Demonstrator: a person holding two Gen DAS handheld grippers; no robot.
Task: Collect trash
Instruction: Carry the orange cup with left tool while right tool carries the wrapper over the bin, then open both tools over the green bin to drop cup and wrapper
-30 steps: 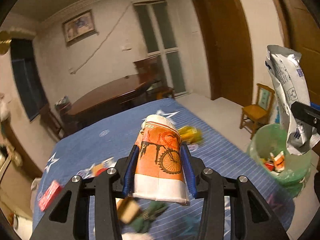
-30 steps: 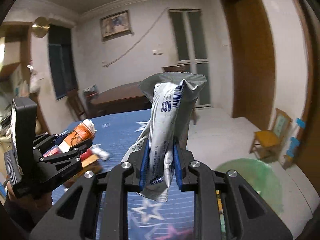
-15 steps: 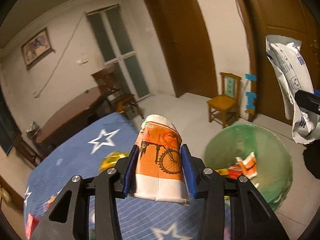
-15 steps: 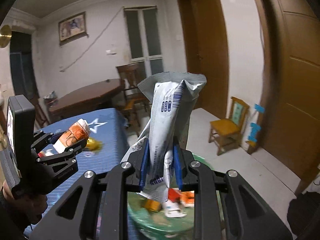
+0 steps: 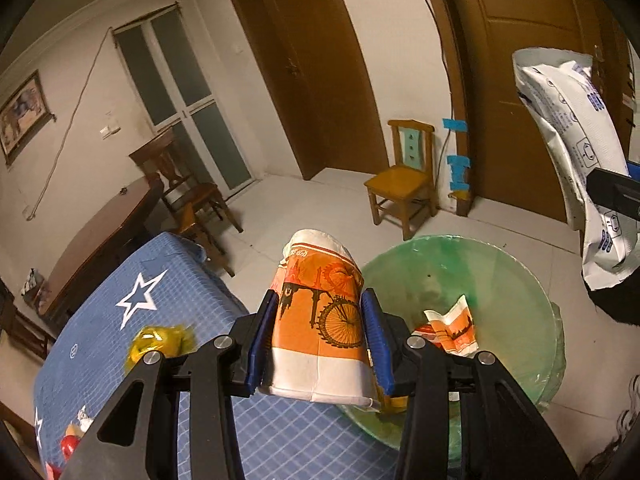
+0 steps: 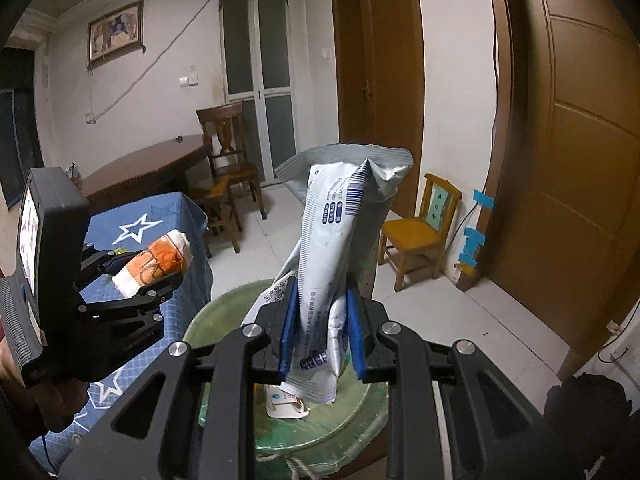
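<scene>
Both hands have been swinging away from the blue-covered worktop [image 5: 172, 280] and are now arriving over the green bin [image 5: 516, 280], so the drop is probably the next step. The left gripper [image 5: 318, 340] is clenching its fingers on the orange paper cup [image 5: 320, 320], which is standing with its long axis pointing forward and up, the crushed end farthest from the fingers, at the bin's near edge. The right gripper [image 6: 322, 322] is pinching tightly the white wrapper [image 6: 340, 240]; it is standing upright, its open end up and its lower end hanging above the bin. A yellow wrapper [image 5: 160, 342] is waiting on the worktop.
</scene>
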